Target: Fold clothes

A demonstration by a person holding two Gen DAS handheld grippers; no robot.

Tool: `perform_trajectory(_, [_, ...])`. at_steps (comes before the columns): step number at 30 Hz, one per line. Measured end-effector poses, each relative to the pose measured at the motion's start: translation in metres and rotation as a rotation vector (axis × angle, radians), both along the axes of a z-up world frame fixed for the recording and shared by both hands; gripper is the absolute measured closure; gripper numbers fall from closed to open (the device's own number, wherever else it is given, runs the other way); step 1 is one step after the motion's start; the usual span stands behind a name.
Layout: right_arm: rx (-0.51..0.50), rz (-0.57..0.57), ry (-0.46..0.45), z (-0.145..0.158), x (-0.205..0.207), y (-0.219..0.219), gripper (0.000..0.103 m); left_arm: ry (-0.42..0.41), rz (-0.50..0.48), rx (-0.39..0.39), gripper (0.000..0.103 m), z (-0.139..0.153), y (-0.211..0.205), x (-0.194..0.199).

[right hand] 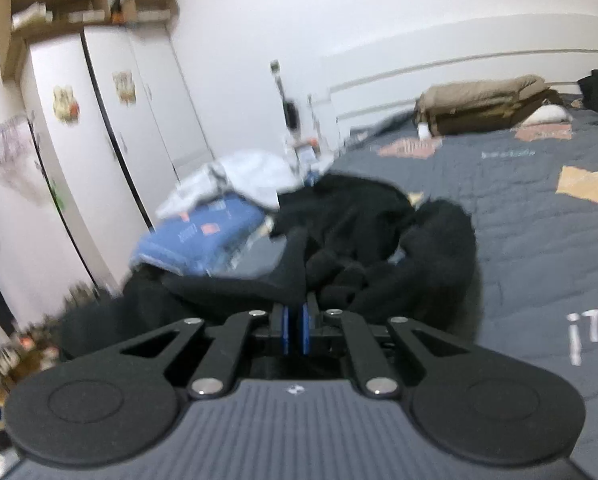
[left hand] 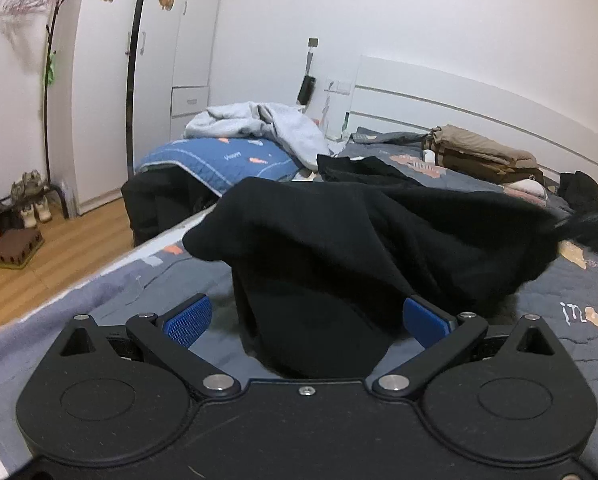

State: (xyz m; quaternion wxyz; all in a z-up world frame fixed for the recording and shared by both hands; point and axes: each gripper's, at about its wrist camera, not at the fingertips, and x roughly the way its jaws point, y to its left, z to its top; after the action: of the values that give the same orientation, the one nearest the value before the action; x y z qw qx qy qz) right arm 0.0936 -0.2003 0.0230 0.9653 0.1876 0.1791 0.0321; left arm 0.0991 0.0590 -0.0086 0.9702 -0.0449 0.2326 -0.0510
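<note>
A black garment [left hand: 339, 240] lies bunched on the grey quilted bed [left hand: 559, 300], one part raised like a tent and pulled taut toward the right edge of the left wrist view. My left gripper [left hand: 305, 318] is open, its blue pads [left hand: 187, 320] wide apart, and a hanging fold of the black cloth sits between them without being pinched. In the right wrist view, the right gripper [right hand: 295, 316] is shut, its blue pads nearly together on a peak of the black garment [right hand: 359, 232] that rises from between them. This view is blurred.
A folded blue quilt [left hand: 219, 160] with a light grey garment [left hand: 259, 120] on it lies at the bed's far left. Folded tan clothes [left hand: 479, 152] rest by the headboard. The bed's edge drops to a wooden floor [left hand: 59, 256] with shoes [left hand: 31, 200] and a wardrobe [left hand: 107, 80].
</note>
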Motion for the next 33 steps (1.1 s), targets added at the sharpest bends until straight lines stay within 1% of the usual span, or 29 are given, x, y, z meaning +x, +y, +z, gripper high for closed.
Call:
perform_trajectory(3, [0.069,-0.025,-0.055,0.029,-0.047,-0.017,0.097,-0.011,-0.003,-0.023,0.0,0.004,0.002,-0.005])
perform_trajectory(6, [0.096,-0.068,-0.086,0.055,-0.102,-0.034,0.097,-0.023,-0.041,-0.06,0.0,0.01,0.003,-0.011])
perform_trajectory(7, [0.102,-0.076,-0.092,0.06,-0.119,-0.039,0.097,-0.032,-0.063,-0.07,0.0,0.012,0.002,-0.014])
perform_trajectory(9, [0.062,-0.111,-0.077,0.063,-0.154,-0.047,0.097,-0.062,-0.104,-0.085,0.0,0.017,-0.001,-0.022])
perform_trajectory(12, [-0.021,-0.139,0.037,0.048,-0.199,-0.054,0.097,-0.105,-0.164,-0.105,0.0,0.024,-0.005,-0.036])
perform_trajectory(14, [-0.047,-0.112,0.128,0.025,-0.218,-0.056,0.096,-0.125,-0.183,-0.105,0.0,0.026,-0.01,-0.044])
perform_trajectory(16, [-0.047,-0.07,0.206,0.0,-0.232,-0.054,0.093,-0.129,-0.192,-0.087,0.0,0.024,-0.015,-0.049])
perform_trajectory(18, [-0.037,-0.062,0.228,-0.015,-0.243,-0.048,0.093,-0.101,-0.207,-0.058,0.0,0.018,-0.022,-0.048])
perform_trajectory(20, [-0.027,-0.072,0.23,-0.024,-0.253,-0.042,0.09,-0.05,-0.227,-0.028,0.0,0.008,-0.03,-0.045])
perform_trajectory(22, [-0.015,-0.091,0.217,-0.023,-0.258,-0.039,0.088,0.019,-0.239,0.002,0.0,-0.004,-0.038,-0.041])
perform_trajectory(26, [-0.033,-0.091,0.196,-0.01,-0.257,-0.03,0.083,0.066,-0.235,0.066,0.0,-0.021,-0.044,-0.039])
perform_trajectory(27, [-0.039,-0.088,0.19,-0.006,-0.257,-0.028,0.079,0.072,-0.23,0.074,0.0,-0.023,-0.044,-0.039])
perform_trajectory(29, [-0.017,-0.065,0.141,0.002,-0.265,-0.032,0.071,0.074,-0.22,0.068,0.0,-0.024,-0.042,-0.038])
perform_trajectory(31, [0.016,-0.04,0.074,0.011,-0.273,-0.039,0.054,0.076,-0.21,0.062,0.0,-0.024,-0.04,-0.038])
perform_trajectory(32, [0.019,-0.042,0.048,0.014,-0.272,-0.041,0.048,0.077,-0.205,0.059,0.0,-0.025,-0.039,-0.038])
perform_trajectory(33, [0.013,-0.051,0.031,0.016,-0.268,-0.043,0.034,0.076,-0.201,0.051,0.0,-0.024,-0.038,-0.038])
